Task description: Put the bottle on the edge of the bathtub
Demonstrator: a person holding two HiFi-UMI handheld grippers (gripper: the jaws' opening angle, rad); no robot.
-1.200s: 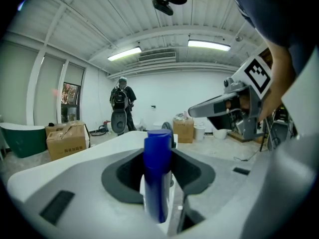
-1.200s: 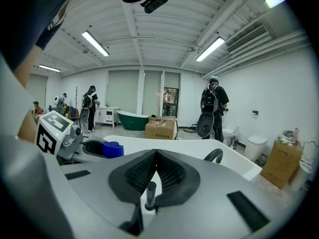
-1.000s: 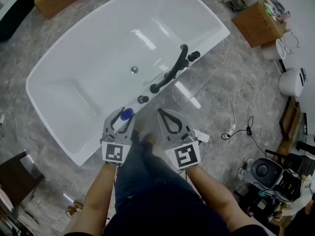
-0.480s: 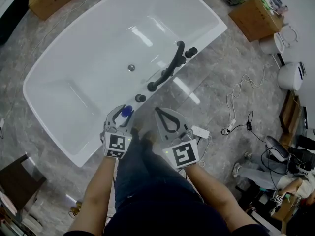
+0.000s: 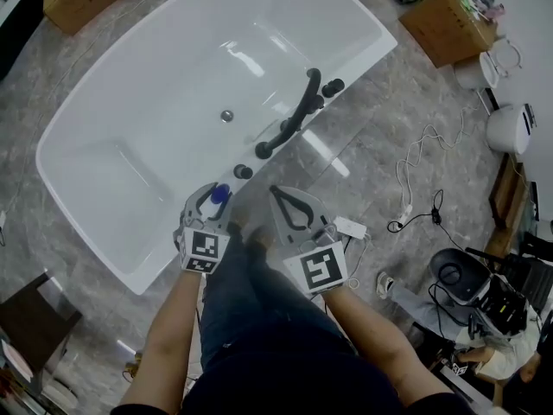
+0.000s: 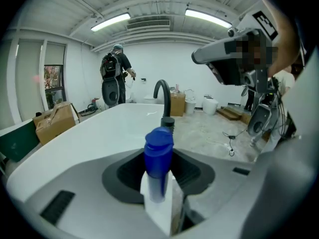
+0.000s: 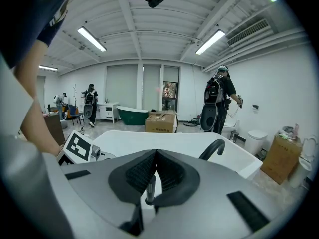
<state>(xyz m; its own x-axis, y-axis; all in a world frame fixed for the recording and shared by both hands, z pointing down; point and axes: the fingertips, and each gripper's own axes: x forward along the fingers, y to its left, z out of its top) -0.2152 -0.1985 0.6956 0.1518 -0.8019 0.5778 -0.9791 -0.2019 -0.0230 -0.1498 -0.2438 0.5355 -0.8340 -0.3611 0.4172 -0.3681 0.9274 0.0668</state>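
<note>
You see a glossy, smooth white tub (image 5: pixel 173 93), a matt black tap (image 5: pixel 295 118), a polished stone floor (image 5: pixel 389 119) and a plastic bottle (image 6: pixel 158 178).

Seen from above, the left gripper (image 5: pixel 217 194) grips a blue-capped bottle (image 5: pixel 221 195) at the white bathtub's (image 5: pixel 108 223) near rim, close to the black faucet (image 5: pixel 294 115), while the right gripper (image 5: pixel 276 194), jaws together, hangs just beside it.
</note>
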